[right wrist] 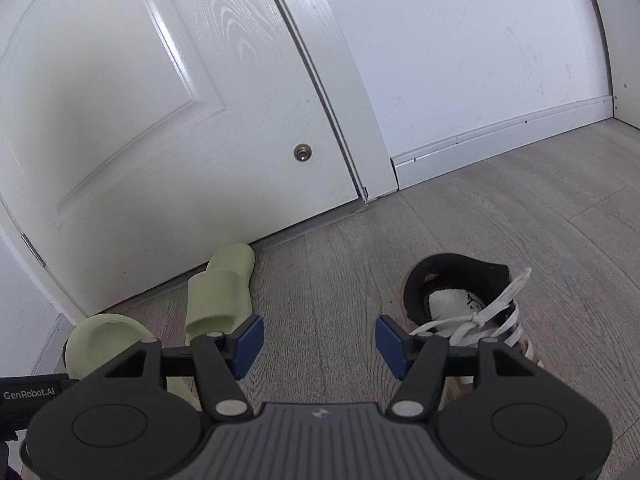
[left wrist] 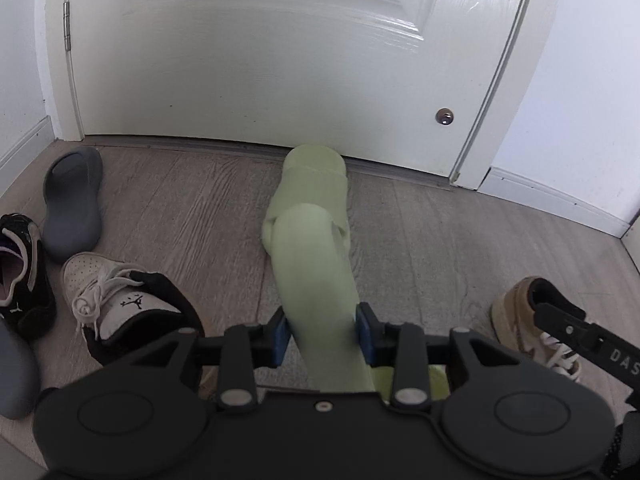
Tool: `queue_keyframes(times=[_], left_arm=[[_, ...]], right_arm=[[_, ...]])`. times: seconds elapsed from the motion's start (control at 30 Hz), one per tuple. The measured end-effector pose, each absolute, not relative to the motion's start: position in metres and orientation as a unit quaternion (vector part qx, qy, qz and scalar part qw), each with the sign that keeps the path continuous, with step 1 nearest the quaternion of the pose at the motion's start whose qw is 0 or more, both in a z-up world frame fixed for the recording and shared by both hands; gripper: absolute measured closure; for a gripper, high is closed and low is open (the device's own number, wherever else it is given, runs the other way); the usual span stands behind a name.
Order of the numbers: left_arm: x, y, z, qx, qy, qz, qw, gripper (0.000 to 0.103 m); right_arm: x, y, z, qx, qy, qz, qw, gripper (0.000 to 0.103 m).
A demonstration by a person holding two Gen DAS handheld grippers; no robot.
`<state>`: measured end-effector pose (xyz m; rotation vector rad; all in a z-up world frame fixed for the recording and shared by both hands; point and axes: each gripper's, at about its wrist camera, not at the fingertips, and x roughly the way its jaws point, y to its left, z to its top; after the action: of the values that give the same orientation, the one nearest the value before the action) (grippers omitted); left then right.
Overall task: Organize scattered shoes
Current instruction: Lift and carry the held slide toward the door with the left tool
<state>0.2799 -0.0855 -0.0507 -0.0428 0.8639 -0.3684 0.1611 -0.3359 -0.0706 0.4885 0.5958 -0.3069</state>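
Left gripper [left wrist: 323,330] clamps a pale green foam slide [left wrist: 316,280] by its heel sidewalls; light, squashy, grip holds best at that thick rim. Its mate [left wrist: 310,184] lies beyond on the floor [left wrist: 420,232], toe against the door [left wrist: 280,80] threshold. Right gripper [right wrist: 319,340] stands empty, jaws apart.

My left tongs [left wrist: 323,334] are matte black, with blue pads [left wrist: 281,334], silver pivot screws and two round housings. My right tongs [right wrist: 319,344] match, with a ribbed grey plate behind. White lettering marks the sides: "DAS", "GenRobot.AI".
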Motion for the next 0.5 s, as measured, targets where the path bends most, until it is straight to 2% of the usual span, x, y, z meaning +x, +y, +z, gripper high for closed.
queue_keyframes(times=[0.5], left_arm=[[0.302,-0.084,-0.085,0.017,0.419,-0.141,0.897,0.057]], right_arm=[[0.170,-0.321,-0.078,0.206,0.325,-0.129,0.914,0.040]])
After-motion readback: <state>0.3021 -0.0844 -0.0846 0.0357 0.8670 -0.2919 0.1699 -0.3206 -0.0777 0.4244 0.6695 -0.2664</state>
